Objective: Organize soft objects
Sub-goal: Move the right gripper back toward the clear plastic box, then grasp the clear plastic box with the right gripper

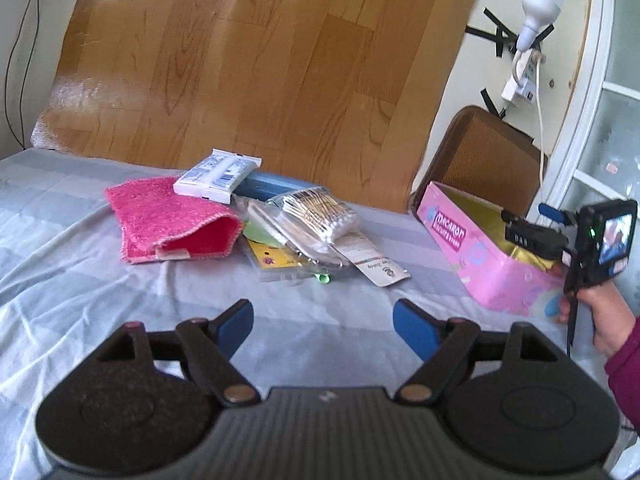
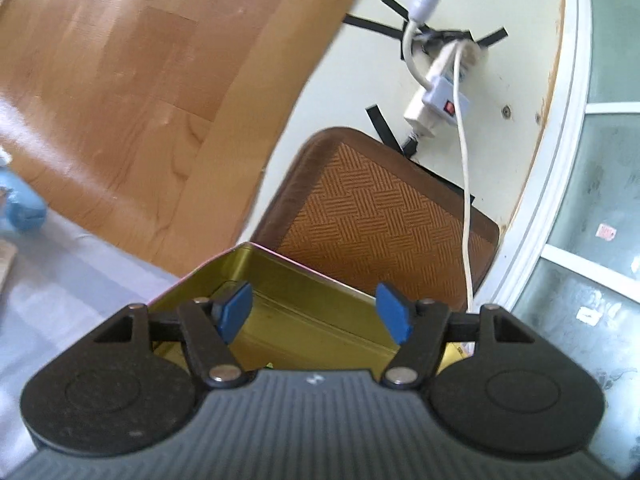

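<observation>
The pink scrubbing cloth [image 1: 168, 220] lies flat on the grey sheet of the bed [image 1: 60, 280], at the left end of a small heap of things. Touching its far right corner sits a white wipes packet [image 1: 218, 176], tilted against a blue case [image 1: 268, 188]. Just right of the cloth lie a clear bag of cotton swabs [image 1: 320, 216], a yellow card [image 1: 276, 258] under plastic, and a white printed tag [image 1: 374, 268] pointing away from the cloth.

Well right of the cloth stands a pink tin box [image 1: 472, 252], open, its gold inside [image 2: 304, 320] showing. The right gripper [image 2: 314, 312] hangs over that box with its jaws spread wide and nothing between the blue pads [image 2: 236, 310]; something small and green at the box bottom may be an object, but it is too hidden to tell. A hand [image 1: 604, 316] in a maroon sleeve holds this gripper.

The left gripper [image 1: 324, 326] hovers above the sheet in front of the cloth, apart from it, jaws wide and holding nothing.

Behind the box leans a brown woven cushion [image 2: 384, 216]; above it a lamp bulb [image 1: 540, 0] and a power strip [image 2: 436, 104] are taped to the wall.
</observation>
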A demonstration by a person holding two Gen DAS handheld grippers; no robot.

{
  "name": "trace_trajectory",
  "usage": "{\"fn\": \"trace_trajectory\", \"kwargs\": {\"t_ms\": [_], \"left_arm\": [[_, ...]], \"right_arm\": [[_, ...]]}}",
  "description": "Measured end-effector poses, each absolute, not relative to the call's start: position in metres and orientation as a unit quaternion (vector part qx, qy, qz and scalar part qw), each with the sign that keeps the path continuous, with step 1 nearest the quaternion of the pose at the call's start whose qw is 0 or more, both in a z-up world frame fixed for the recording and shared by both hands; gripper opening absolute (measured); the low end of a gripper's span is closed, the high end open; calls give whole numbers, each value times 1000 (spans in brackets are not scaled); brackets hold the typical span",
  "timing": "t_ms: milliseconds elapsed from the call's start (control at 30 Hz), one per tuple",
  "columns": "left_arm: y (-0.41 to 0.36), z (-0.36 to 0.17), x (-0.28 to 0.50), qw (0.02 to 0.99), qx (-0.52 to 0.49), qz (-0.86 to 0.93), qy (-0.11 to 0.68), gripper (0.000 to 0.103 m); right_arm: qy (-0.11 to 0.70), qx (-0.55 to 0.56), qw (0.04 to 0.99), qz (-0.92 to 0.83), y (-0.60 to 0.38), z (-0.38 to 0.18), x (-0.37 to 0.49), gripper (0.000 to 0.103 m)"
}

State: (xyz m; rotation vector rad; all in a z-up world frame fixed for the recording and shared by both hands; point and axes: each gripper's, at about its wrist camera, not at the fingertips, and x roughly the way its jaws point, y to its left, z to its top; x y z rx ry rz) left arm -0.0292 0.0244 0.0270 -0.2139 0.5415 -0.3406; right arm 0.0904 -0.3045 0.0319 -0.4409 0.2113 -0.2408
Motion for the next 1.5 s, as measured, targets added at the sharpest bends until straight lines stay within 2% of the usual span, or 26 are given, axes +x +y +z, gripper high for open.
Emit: {"fn": "trace_trajectory", "kwargs": {"t_ms": [200, 333, 400, 433, 500, 533, 767, 833, 900, 933, 1000, 1267, 1500], "left_arm": [[47, 23, -40, 954, -101, -145, 244, 80], [66, 22, -34, 966, -85, -78, 232, 80], [74, 20, -29, 968, -87, -53, 231, 80], [78, 18, -27, 967, -92, -48, 231, 80], [84, 14, -25, 965, -107, -45, 235, 80], [86, 12, -25, 964, -113, -47, 237, 80], [84, 12, -29, 966, -114, -67, 223, 80], [82, 12, -30, 967, -108, -71, 219, 80], [81, 13, -32, 969, -106, -74, 213, 80], [82, 13, -32, 969, -106, -75, 211, 80], [83, 13, -32, 969, -109, -76, 208, 80], [88, 13, -28, 967, -120, -80, 210, 80], [90, 20, -27, 956, -170, -93, 220, 81]], "right_arm": [[95, -204, 967, -115, -289, 39, 73, 72], [33, -145, 988, -42, -252, 72, 47, 81], [71, -107, 990, 52, -223, 78, 45, 78], [101, -95, 985, 98, -208, 76, 47, 76], [154, -86, 970, 165, -177, 65, 54, 62], [177, -91, 961, 190, -162, 57, 58, 60], [238, -123, 935, 234, -107, 27, 73, 58], [249, -133, 930, 237, -99, 21, 76, 53], [266, -130, 926, 236, -98, 12, 78, 22], [273, -122, 925, 232, -99, 11, 81, 15], [274, -115, 930, 218, -105, 15, 78, 9], [283, -25, 929, 237, -160, 32, 31, 7], [300, 183, 873, 339, -216, 60, -31, 5]]}}
